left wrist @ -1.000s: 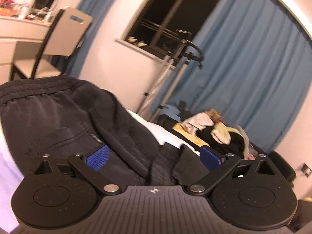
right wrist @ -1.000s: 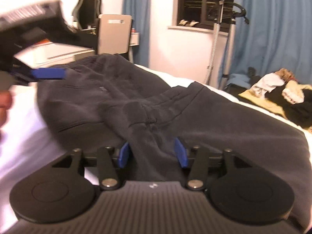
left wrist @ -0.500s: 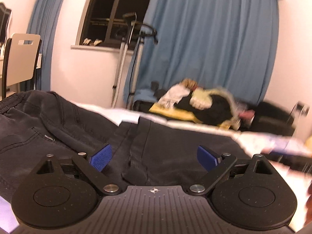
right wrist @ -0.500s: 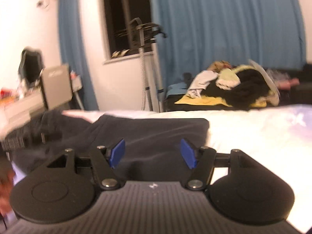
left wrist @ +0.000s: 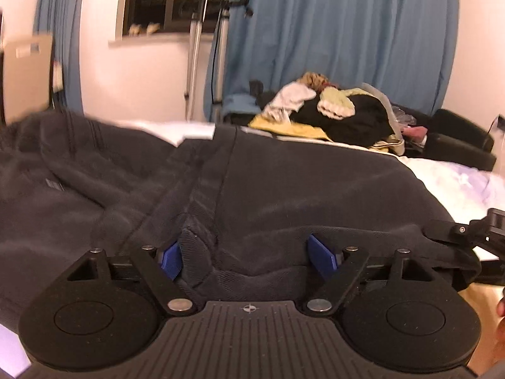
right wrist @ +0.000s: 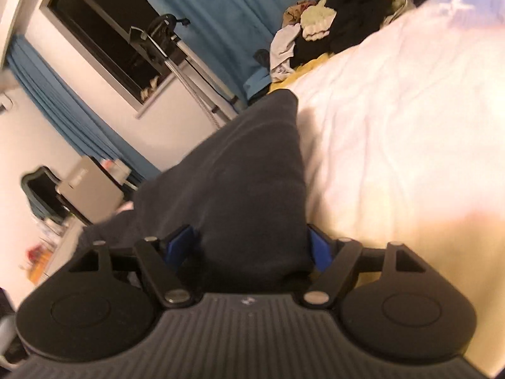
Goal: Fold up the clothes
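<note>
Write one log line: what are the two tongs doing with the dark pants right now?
left tongs: closing, pants between pads | right tongs: opening, pants leg between pads | pants: on white bed

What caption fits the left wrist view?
Left gripper, jaws closing, straddles dark trousers on a white bed; laundry pile behind.

Trousers (left wrist: 284,189) on bed (right wrist: 394,126); clothes pile (left wrist: 341,113) behind; window (left wrist: 157,0) far left.
</note>
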`<state>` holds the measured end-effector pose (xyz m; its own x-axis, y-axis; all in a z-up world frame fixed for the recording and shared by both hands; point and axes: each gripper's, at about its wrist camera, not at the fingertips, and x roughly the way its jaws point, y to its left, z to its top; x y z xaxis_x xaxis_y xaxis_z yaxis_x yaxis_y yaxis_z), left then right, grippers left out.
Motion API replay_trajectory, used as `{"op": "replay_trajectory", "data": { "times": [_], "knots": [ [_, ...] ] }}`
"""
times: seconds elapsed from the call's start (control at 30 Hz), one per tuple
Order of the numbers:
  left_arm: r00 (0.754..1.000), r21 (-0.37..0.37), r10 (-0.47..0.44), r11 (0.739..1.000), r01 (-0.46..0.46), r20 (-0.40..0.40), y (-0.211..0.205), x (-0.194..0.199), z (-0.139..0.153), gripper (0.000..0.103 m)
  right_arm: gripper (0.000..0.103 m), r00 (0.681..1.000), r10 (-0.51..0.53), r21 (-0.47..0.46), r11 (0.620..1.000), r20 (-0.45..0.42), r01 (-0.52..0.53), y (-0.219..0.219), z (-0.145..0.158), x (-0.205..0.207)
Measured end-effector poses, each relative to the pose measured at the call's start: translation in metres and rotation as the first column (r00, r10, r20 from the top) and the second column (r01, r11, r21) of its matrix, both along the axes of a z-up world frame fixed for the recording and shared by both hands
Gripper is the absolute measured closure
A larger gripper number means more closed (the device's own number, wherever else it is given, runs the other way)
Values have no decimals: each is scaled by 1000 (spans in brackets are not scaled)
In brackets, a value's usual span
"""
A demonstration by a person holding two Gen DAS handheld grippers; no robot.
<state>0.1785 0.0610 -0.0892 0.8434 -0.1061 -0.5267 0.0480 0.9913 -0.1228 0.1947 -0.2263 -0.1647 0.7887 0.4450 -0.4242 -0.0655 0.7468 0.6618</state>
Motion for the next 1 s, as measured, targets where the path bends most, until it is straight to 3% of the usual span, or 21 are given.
{"op": "replay_trajectory", "data": {
  "times": [0.07,0.13,0.17,0.2,0.27,0.57,0.67,0.8,0.9,1.0],
  "knots": [
    [1000,-66,20,998,-21,-13,10,4,-2,32,22,1000,4,-8,1000,4,-4,3,0,-1],
    [998,-106,53,993,-55,-25,16,7,-2,55,22,1000,8,-25,1000,10,-8,7,-1,-3],
    [997,-113,72,991,-75,-32,18,8,-2,76,22,1000,6,-24,1000,9,-6,7,-1,-4],
    [994,-105,98,989,-102,-39,20,9,-2,88,22,1000,4,-21,1000,9,-4,7,-2,-5],
    [992,-123,126,984,-129,-31,26,7,0,92,21,1000,-2,-19,1000,16,2,6,0,-7],
    [970,-123,177,980,-158,169,40,-22,49,92,17,998,-1,-8,1000,59,2,5,4,-10],
    [970,-71,182,982,-173,158,39,-19,43,92,16,998,8,-17,1000,65,-7,6,6,-9],
    [978,-46,201,979,-199,47,37,-2,15,92,16,997,-17,-13,1000,74,18,1,8,-10],
    [974,-29,210,978,-208,88,34,-7,20,92,16,995,-40,-5,999,86,40,-5,12,-11],
    [959,-78,236,971,-226,158,39,-17,36,92,16,995,-33,16,999,94,32,-6,14,-10]
  ]
}}
